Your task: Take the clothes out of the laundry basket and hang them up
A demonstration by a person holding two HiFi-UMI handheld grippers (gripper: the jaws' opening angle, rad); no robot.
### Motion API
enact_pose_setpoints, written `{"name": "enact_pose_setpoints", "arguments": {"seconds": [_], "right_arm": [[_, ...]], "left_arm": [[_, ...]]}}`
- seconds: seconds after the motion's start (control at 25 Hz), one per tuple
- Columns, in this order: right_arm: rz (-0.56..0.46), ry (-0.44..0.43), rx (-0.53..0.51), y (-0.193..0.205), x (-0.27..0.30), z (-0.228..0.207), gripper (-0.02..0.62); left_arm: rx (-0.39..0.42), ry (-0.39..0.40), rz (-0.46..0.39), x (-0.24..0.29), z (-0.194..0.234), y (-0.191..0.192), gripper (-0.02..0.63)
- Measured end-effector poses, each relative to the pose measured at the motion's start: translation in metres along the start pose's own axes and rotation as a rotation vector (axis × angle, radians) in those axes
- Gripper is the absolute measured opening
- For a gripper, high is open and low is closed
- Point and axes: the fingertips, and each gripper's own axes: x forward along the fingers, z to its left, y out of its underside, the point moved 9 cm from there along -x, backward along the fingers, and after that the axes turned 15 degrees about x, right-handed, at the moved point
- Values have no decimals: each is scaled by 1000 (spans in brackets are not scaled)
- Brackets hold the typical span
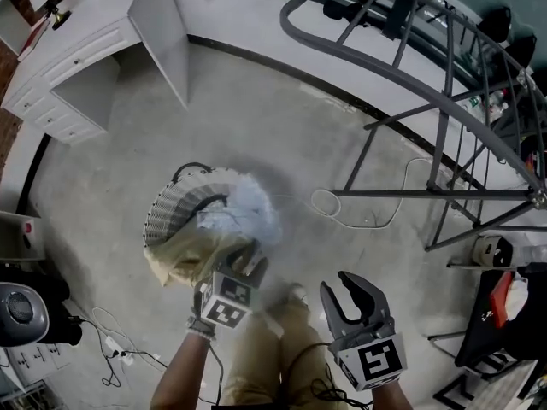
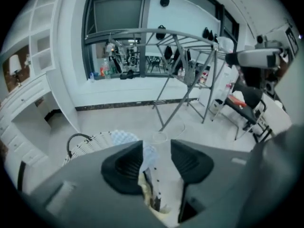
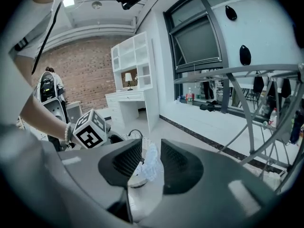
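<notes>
Down by the person's feet, the laundry basket (image 1: 167, 210) is sitting on the bare floor, heaped with a pale blue garment (image 1: 249, 210) and a tan garment (image 1: 184, 261) that is spilling over its near rim. The left gripper (image 1: 248, 261) is hanging right over that heap, its jaws standing apart with cloth showing in the gap but nothing pinched. The right gripper (image 1: 340, 290) is waiting off to the side above the floor, its jaws likewise apart and holding nothing. To my eye a pick is being set up, and it is calling for a deep bite on one garment only, probably the blue one on top. That way it is lifting clear without dragging the tan one along or tipping the basket, and the free gripper is taking a second edge before anything is going to the drying rack (image 1: 444, 118).
</notes>
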Motion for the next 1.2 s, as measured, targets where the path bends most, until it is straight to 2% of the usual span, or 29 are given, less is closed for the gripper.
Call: {"name": "enact_pose_setpoints", "arguments": {"seconds": [0.2,0.36,0.6,0.64,0.72,0.84,0.88,1.04,1.2], "right_arm": [[11,-4,-75,14,29,-31,109],[-3,-4,-86,23,46,-48,109],[-14,-2,-81,44,57,-68,109],[-11,0,-76,47,58,-71,109],[-2,3,-68,52,59,-74,109],[9,1,-62,49,58,-73,109],[11,-2,-59,45,57,-71,109],[12,-26,-40,20,47,-62,109],[11,-59,-34,-14,32,-48,109]], "left_arm": [[-10,53,115,80,7,31,178],[-28,75,194,127,8,54,183],[-34,77,307,176,1,84,175],[-35,76,314,179,0,86,143],[-34,65,312,178,-2,85,95],[-35,33,290,164,-1,76,66],[-39,20,280,157,2,70,7],[-33,-16,248,118,20,33,3],[-54,-96,201,62,45,-9,3]]}}
